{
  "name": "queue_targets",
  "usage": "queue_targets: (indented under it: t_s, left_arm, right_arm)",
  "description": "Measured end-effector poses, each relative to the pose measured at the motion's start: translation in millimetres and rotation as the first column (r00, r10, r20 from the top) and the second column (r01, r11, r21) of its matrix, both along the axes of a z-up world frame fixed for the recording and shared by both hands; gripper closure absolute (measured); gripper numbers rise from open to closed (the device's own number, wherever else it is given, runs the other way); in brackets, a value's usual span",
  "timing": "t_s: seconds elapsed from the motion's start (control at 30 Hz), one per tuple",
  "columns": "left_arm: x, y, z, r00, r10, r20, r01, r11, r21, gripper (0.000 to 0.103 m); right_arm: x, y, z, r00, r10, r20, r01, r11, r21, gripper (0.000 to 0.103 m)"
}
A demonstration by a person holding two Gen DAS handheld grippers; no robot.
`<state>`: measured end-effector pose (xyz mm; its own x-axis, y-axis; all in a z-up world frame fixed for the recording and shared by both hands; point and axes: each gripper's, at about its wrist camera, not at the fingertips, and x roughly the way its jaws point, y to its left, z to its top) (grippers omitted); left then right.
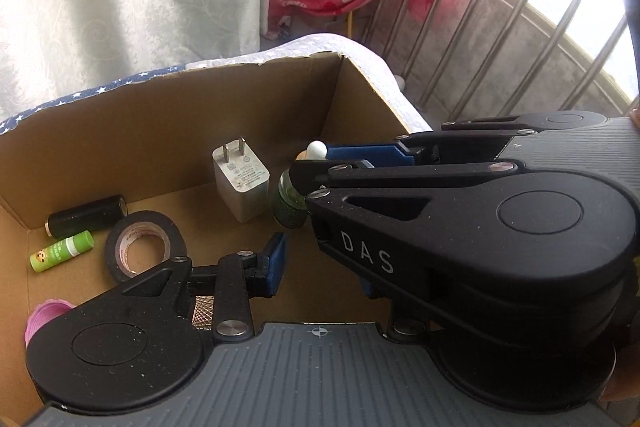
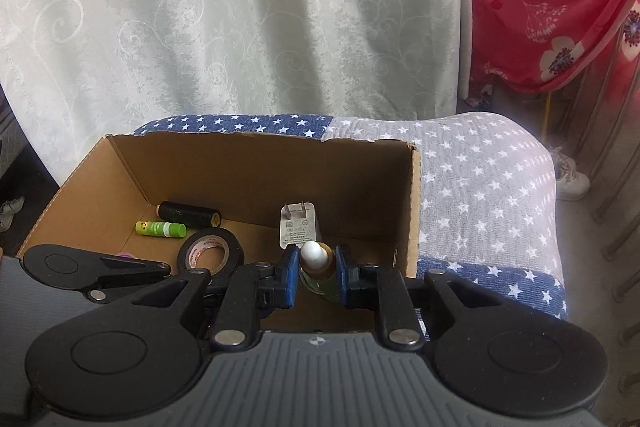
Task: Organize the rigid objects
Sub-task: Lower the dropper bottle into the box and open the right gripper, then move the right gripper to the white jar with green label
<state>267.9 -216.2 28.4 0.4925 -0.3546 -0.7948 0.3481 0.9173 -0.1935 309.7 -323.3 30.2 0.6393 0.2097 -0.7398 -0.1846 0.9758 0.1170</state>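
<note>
My right gripper [image 2: 316,277] clamps a dropper bottle [image 2: 313,267] upright, white tip up, inside the cardboard box [image 2: 256,171]. Only the left view shows my left gripper [image 1: 316,259], jaws parted and empty.

Matt brown cardboard box [image 2: 260,163], glossy black tape roll [image 2: 211,251], smooth white plastic charger [image 2: 298,225], star-printed cloth [image 2: 480,187].

Rigid odds and ends in an open cardboard box [image 2: 132,167]

White charger [image 2: 297,227] upright mid-floor — black tape roll [image 2: 211,251], green tube [image 2: 160,228] and black cylinder [image 2: 189,215] lying left; dropper bottle [image 2: 316,267] upright, near right.
</note>
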Motion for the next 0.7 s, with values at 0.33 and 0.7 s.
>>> queue_targets:
  t_s: [0.33, 0.7]
  left_arm:
    - [-9, 14, 7, 1.000, 0.021, 0.010, -0.021, 1.000, -0.013, 0.060]
    - [-95, 43, 56, 0.985, -0.017, 0.174, 0.026, 0.998, -0.053, 0.032]
  right_arm:
    - [-6, -5, 22, 0.999, -0.020, 0.027, 0.019, 0.999, 0.034, 0.082]
    - [-103, -32, 70, 0.985, -0.112, 0.130, 0.065, 0.946, 0.317, 0.080]
